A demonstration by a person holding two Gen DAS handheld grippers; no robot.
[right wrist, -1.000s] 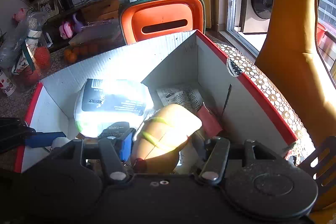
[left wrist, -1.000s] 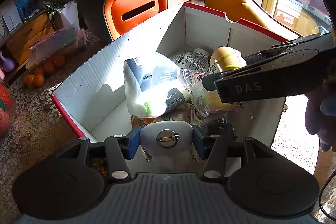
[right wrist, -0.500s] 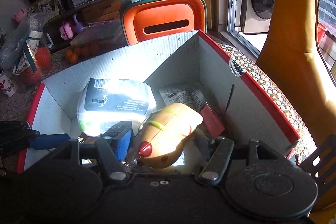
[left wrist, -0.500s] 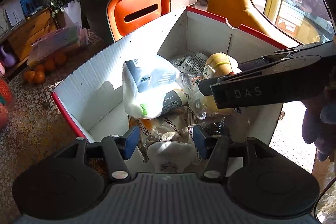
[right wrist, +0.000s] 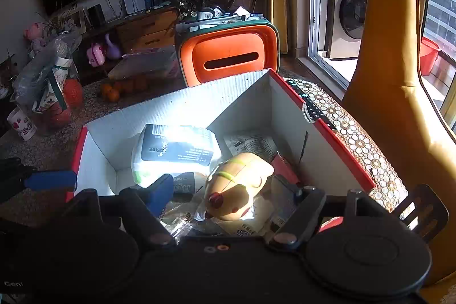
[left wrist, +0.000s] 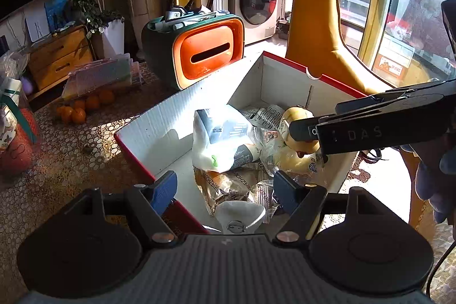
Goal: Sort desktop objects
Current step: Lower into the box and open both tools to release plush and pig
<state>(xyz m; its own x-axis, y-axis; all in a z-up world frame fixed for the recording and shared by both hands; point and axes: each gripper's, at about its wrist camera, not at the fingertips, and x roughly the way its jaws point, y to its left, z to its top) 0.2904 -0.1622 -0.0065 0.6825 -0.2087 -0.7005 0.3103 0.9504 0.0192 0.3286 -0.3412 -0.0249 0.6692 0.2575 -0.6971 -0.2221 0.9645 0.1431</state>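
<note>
Contents of red-edged cardboard box (left wrist: 287, 67), listed outward from my two grippers.

Item one: small white pouch with metal clasp (left wrist: 238, 215). It lies at the near wall, directly under my left gripper (left wrist: 225, 188), whose jaws have just been opening and now stand spread with nothing pinched. Judged light, soft and crushable; best taken across its narrow body, clear of the clasp.

Item two: yellow mouse-shaped toy (right wrist: 238, 190) in clear wrapping. It rests on the box floor just ahead of my right gripper (right wrist: 225, 193), whose jaws have likewise just been opening and stand apart, the toy free of the pads. Judged light and rounded, film likely slippery; grip the sides at the widest part.

Item three: crinkly snack packets (left wrist: 225, 184), mid-floor. Thin, noisy, easily torn.

Item four: white tissue pack (left wrist: 221, 138), behind them. Soft, bulky, forgiving anywhere.

Item five: printed sachet (right wrist: 250, 143), far corner, flat.
</note>
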